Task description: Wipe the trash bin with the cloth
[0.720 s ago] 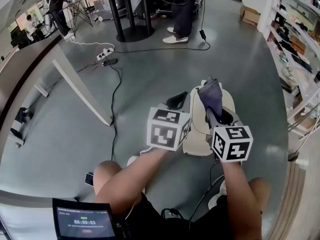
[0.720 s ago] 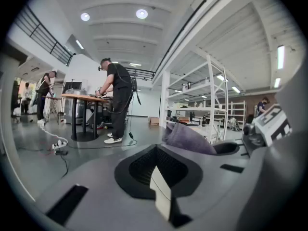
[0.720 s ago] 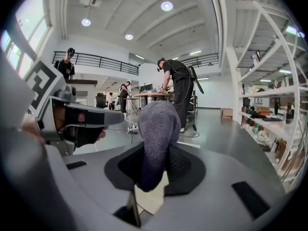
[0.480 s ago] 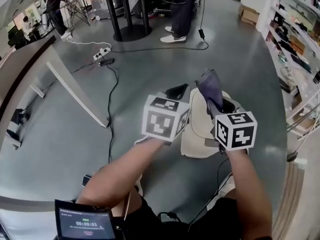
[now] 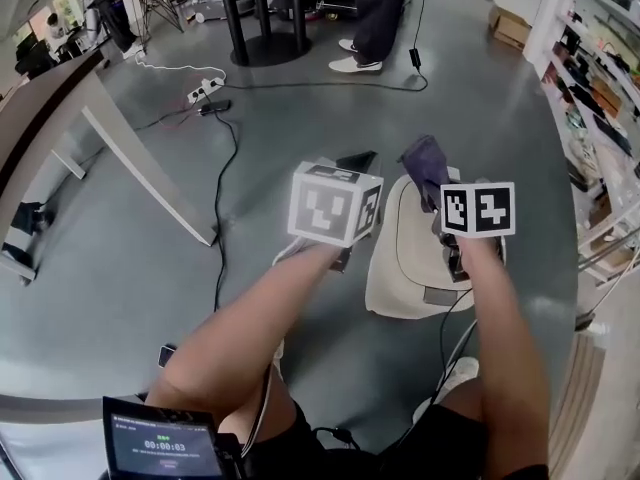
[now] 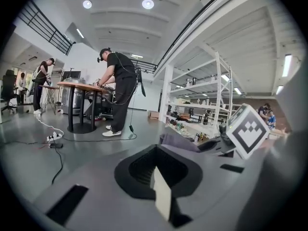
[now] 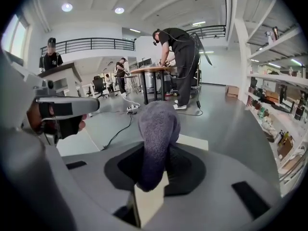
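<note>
The cream trash bin [image 5: 400, 268] stands on the grey floor just in front of my knees. My right gripper [image 5: 434, 194] is above its far rim, shut on a purple cloth [image 5: 425, 158] that sticks up out of the jaws. In the right gripper view the cloth [image 7: 156, 138] rises from the shut jaws of that gripper [image 7: 147, 196] and hides the middle of the scene. To the left of the bin my left gripper [image 5: 352, 161] is held level with the right one, apart from the bin. Its own view shows that gripper [image 6: 162, 196] shut on nothing.
A black cable [image 5: 228, 198] runs over the floor to a power strip [image 5: 205, 90] at the left. A slanted white table leg [image 5: 150, 173] lies further left. A person's shoes [image 5: 355, 63] and a black table base [image 5: 270, 48] are ahead. Shelves [image 5: 600, 98] line the right side.
Both grippers have risen and moved away from me, the cloth going up with the right one. The bin now shows lower, below the two marker cubes.
</note>
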`<state>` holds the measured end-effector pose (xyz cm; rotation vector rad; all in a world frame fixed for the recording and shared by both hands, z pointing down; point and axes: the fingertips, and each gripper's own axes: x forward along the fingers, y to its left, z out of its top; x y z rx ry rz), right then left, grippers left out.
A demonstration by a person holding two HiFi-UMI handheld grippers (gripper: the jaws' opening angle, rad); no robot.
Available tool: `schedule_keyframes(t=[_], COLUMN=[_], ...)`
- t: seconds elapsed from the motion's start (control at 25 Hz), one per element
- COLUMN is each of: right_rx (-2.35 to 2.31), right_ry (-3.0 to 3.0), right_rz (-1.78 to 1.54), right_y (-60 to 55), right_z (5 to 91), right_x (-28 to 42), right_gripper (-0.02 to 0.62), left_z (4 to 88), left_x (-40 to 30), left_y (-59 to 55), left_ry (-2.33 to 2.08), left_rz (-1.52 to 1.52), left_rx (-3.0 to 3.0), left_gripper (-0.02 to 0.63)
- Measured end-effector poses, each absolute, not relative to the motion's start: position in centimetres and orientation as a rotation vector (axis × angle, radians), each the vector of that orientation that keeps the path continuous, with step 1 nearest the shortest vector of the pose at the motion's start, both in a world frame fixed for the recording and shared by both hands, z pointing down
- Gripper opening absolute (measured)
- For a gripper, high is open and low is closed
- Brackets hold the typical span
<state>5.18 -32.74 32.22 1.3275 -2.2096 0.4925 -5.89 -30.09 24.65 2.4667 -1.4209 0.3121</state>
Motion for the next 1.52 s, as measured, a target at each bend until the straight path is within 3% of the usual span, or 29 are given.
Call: schedule_keyframes(t=[0.4, 0.84, 1.52], right_rx=[1.174, 1.188, 1.373], right_ry=[-2.086, -2.110, -2.074], right_rz=[0.326, 0.381, 0.505], right_y=[-33.3, -34.5, -35.0], right_z=[35.8, 36.3, 36.7], right_x=[5.4, 5.6, 11.5], right_gripper=[0.091, 0.091, 0.091], left_z=[26.1, 26.7, 27.8], left_x=[-5.4, -4.9, -4.0], left_y=[-30.7, -30.7, -30.9], left_ry=[-1.437, -1.400, -1.347], left_rz=[0.339, 0.376, 0.355], left_rx=[2.424, 2.464, 2.463], left_gripper=[-0.003, -0.003, -0.003])
